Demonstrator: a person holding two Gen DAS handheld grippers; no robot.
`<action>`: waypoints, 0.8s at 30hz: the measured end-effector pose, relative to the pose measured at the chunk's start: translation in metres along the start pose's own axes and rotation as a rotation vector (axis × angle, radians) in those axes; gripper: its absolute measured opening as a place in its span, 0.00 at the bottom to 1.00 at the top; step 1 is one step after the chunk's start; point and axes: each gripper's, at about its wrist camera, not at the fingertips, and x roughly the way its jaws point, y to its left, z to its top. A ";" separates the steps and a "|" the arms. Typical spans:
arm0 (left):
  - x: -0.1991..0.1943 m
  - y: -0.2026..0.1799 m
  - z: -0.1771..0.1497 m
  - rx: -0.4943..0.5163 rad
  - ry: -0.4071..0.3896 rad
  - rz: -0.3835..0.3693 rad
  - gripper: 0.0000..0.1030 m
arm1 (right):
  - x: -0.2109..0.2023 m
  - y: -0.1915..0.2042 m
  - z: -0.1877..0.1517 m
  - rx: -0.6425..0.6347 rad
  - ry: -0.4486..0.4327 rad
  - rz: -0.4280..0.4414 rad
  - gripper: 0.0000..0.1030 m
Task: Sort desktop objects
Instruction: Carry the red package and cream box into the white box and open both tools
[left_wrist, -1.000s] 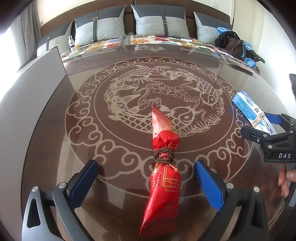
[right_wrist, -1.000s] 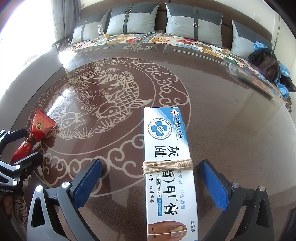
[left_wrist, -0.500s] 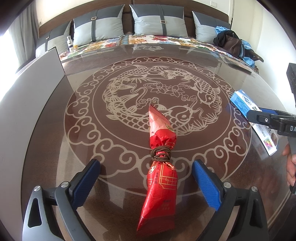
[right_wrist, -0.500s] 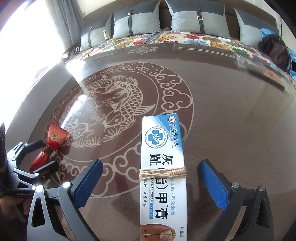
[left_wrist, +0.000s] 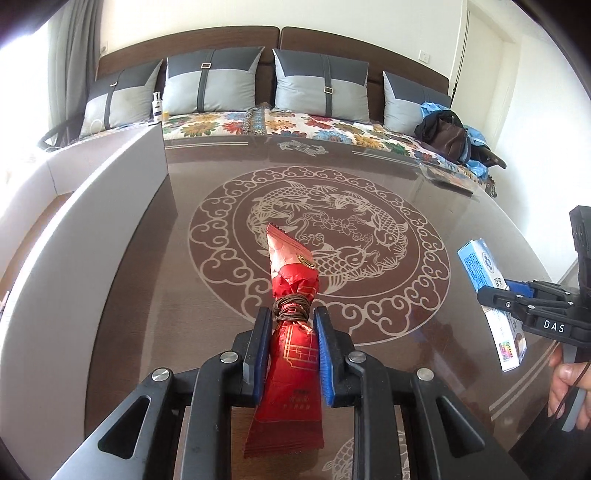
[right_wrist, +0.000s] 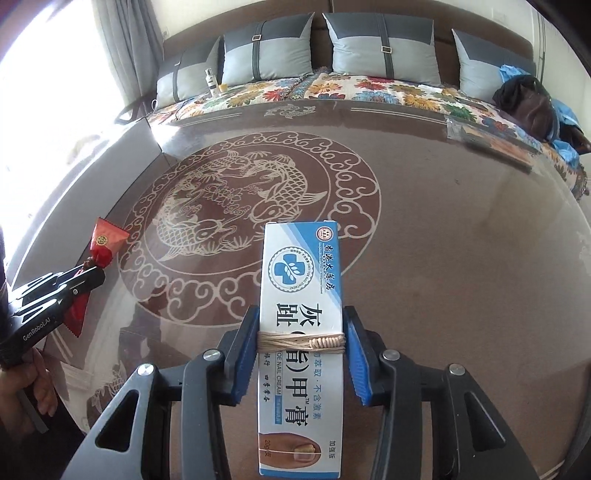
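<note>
My left gripper (left_wrist: 291, 332) is shut on a red foil packet (left_wrist: 291, 354) tied at its waist with brown cord, and holds it above the brown fish-patterned table (left_wrist: 184, 295). My right gripper (right_wrist: 301, 339) is shut on a blue and white nail cream box (right_wrist: 301, 295) bound with tan string, also lifted off the table. The box and right gripper show at the right of the left wrist view (left_wrist: 491, 295). The packet and left gripper show at the left of the right wrist view (right_wrist: 99, 251).
A grey panel (left_wrist: 92, 240) runs along the table's left side. Behind the table is a bench with a floral cover (left_wrist: 314, 125), grey cushions, a small bottle (left_wrist: 157, 105) and a brown bag (left_wrist: 447, 136). A flat clear packet (right_wrist: 484, 144) lies at the table's far right edge.
Both grippers closed: the left on the red packet, the right on the cream box. Both objects have been lifted off the table, and the views now look from higher up.
</note>
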 end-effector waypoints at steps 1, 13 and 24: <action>-0.009 0.005 0.003 0.004 -0.009 0.018 0.22 | -0.005 0.010 -0.001 -0.005 -0.006 0.001 0.43; -0.120 0.122 0.022 -0.044 -0.155 0.236 0.22 | -0.063 0.211 0.084 -0.174 -0.135 0.260 0.43; -0.104 0.241 -0.013 -0.206 -0.018 0.374 0.22 | -0.006 0.434 0.126 -0.427 -0.086 0.410 0.43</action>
